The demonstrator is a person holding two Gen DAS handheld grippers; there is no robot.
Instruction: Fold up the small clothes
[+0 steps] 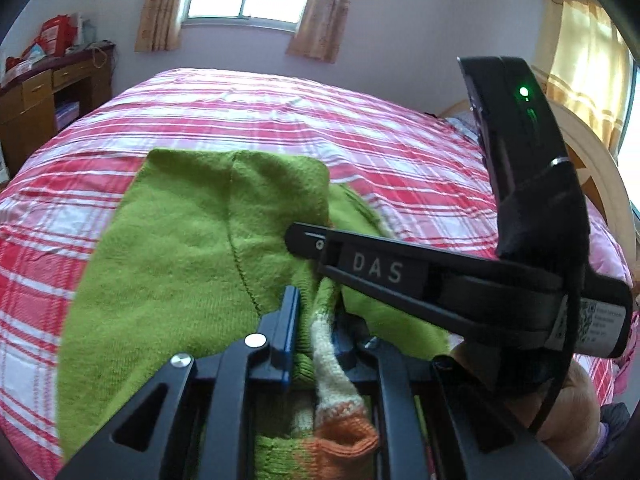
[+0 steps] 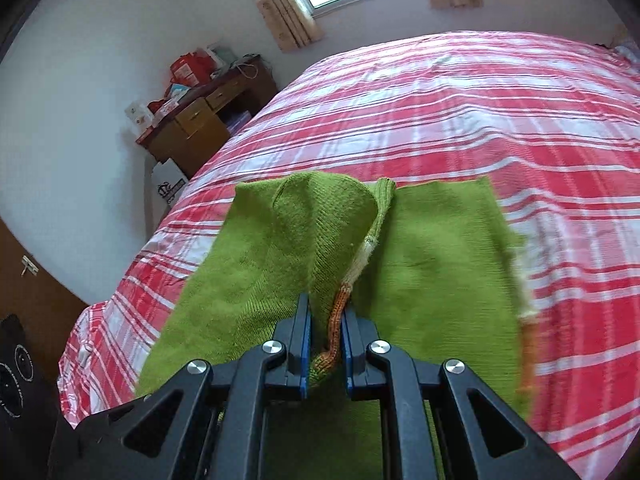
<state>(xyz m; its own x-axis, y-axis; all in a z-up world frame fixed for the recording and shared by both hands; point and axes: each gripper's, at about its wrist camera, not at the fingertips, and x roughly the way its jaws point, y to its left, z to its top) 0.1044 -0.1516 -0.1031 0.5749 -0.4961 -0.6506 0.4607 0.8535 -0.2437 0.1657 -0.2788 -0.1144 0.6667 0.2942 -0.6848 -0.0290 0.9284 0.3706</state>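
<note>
Left tool [image 1: 316, 320] clamped on green knit garment [image 1: 180, 248], right tool [image 2: 326, 336] clamped on its orange-striped edge, bed [image 2: 480, 112] beneath

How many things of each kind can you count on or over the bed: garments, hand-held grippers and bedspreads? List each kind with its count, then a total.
Green knitted garment with orange and white trim: 1
Hand-held grippers, left hand-held gripper and right hand-held gripper, each shut on the garment: 2
Red and white plaid bedspread: 1
Total: 4
</note>
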